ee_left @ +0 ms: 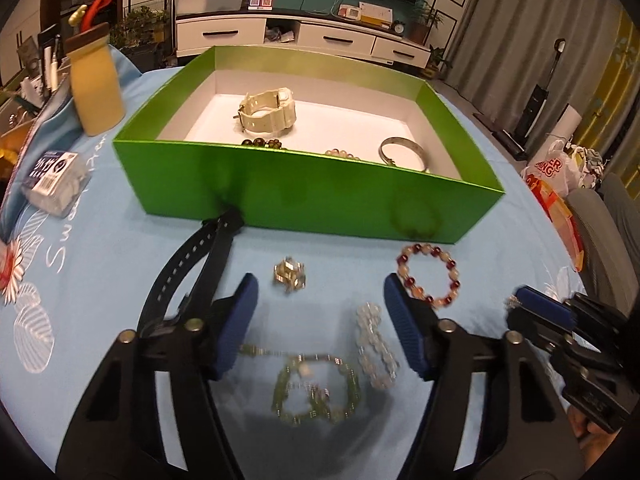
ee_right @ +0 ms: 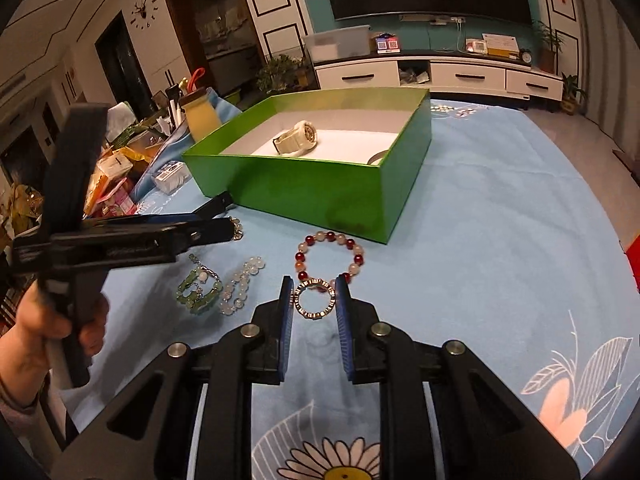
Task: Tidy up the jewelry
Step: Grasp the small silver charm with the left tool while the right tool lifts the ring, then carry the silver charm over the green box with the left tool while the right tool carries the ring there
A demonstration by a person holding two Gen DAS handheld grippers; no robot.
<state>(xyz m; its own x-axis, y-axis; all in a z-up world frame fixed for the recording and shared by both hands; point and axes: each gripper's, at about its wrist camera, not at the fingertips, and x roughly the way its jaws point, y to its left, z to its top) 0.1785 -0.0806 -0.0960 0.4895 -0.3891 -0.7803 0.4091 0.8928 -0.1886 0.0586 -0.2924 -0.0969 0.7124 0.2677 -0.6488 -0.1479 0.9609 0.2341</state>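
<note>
- Blue-padded jaws of the right gripper [ee_right: 314, 300] are clamped on a small silver ring-shaped bracelet [ee_right: 315, 298], nearest of all and, as I judge, lifted just clear of the pale blue cloth [ee_right: 500, 260].
- Left gripper [ee_left: 320, 320] stands with its jaws apart and empty, over the green bead bracelet [ee_left: 316, 390] and clear bead bracelet [ee_left: 376, 346].
- Farther out lie a red-and-cream bead bracelet [ee_left: 430, 276], a small metallic piece [ee_left: 290, 274] and a black watch [ee_left: 192, 268] to the left.
- Farthest, the green box [ee_left: 304, 188] already holds a white watch [ee_left: 268, 112], a bangle [ee_left: 404, 152] and beads.
- Step in hand: carrying a picked piece. Next move calls for lifting over the near wall, then releasing inside.
</note>
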